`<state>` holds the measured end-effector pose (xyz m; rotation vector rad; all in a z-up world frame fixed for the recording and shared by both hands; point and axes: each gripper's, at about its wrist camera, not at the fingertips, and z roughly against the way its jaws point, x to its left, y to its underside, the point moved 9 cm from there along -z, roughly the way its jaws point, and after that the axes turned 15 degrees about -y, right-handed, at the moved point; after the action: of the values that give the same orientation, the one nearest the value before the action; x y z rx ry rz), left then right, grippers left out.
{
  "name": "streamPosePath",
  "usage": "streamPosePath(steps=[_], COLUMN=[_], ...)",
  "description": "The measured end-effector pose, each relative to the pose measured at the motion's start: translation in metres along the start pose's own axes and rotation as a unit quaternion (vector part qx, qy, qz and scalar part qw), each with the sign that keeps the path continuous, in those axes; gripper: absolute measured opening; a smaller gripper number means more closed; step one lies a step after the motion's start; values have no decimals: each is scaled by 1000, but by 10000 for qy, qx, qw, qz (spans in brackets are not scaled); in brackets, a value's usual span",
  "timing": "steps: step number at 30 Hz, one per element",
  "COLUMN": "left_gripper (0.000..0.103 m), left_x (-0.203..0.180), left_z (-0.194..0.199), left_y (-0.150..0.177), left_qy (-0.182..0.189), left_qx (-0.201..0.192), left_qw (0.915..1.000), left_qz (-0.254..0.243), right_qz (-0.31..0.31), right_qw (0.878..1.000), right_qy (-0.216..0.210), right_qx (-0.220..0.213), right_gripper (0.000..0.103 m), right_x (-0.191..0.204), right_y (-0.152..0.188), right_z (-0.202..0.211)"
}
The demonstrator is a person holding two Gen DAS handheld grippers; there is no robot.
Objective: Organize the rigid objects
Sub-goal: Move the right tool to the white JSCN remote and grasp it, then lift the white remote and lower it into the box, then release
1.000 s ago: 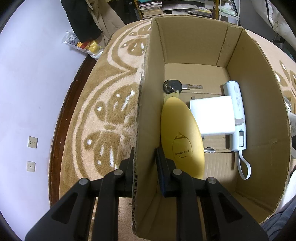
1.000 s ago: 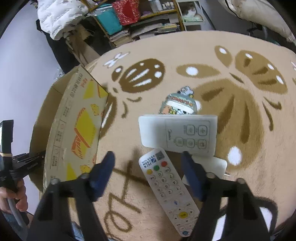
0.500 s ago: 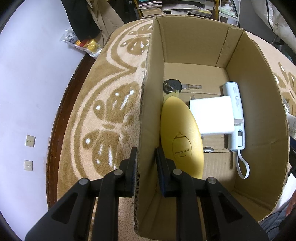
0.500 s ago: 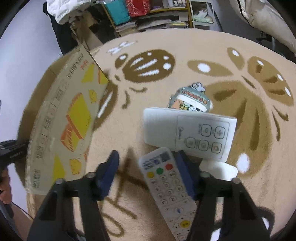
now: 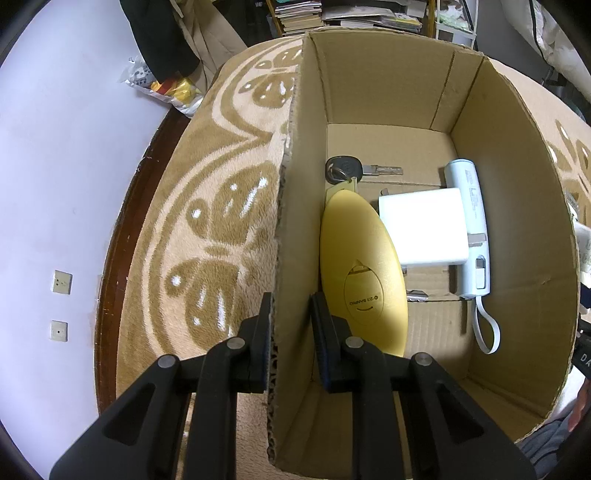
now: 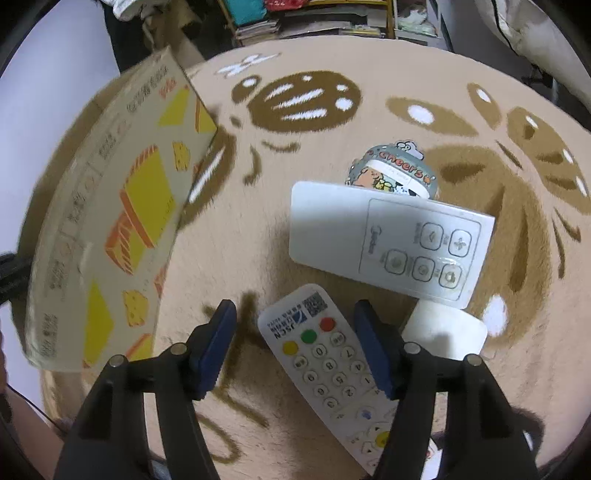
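My left gripper [image 5: 290,332] is shut on the left wall of the open cardboard box [image 5: 295,229], one finger outside and one inside. In the box lie a yellow oval case [image 5: 360,273], a white adapter block [image 5: 424,227], a pale blue stick device with a strap [image 5: 471,229] and a car key [image 5: 343,170]. My right gripper [image 6: 295,347] is open and straddles a white numbered remote [image 6: 325,362] on the carpet without touching it. A wide white remote [image 6: 388,240] lies just beyond it, partly over a printed tape roll [image 6: 391,173]. The box's printed outside [image 6: 110,229] stands at the left.
A white rounded object [image 6: 447,334] lies under the wide remote's near corner, right of my right finger. Patterned beige carpet [image 6: 332,110] covers the floor. Shelves with books [image 5: 351,18] and a plastic bag [image 5: 166,88] are at the far edge. A wall with sockets [image 5: 61,282] is at the left.
My right gripper has moved forward and down, so its open fingers now flank the top of the numbered remote. My left gripper keeps its hold on the box wall.
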<state>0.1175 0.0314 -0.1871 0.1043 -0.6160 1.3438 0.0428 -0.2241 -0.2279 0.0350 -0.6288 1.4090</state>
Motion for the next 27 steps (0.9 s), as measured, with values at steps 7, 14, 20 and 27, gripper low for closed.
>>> streamPosePath(steps=[7, 14, 20, 27], left_gripper=[20, 19, 19, 19], left_x=[-2, -3, -4, -4], left_z=[0, 1, 2, 2], left_y=[2, 4, 5, 5], left_qy=[-20, -82, -80, -84], left_qx=[21, 14, 23, 28], left_qw=[10000, 9999, 9999, 9999], left_qz=[-16, -66, -64, -62], right_qz=[303, 618, 828, 890], right_qw=[9987, 9969, 9943, 9894], right_qy=[380, 489, 448, 436], right_qx=[124, -43, -510, -1063], right_gripper=[59, 46, 45, 45], right_x=[0, 13, 35, 45], right_y=[6, 2, -13, -29], right_z=[-6, -7, 0, 24])
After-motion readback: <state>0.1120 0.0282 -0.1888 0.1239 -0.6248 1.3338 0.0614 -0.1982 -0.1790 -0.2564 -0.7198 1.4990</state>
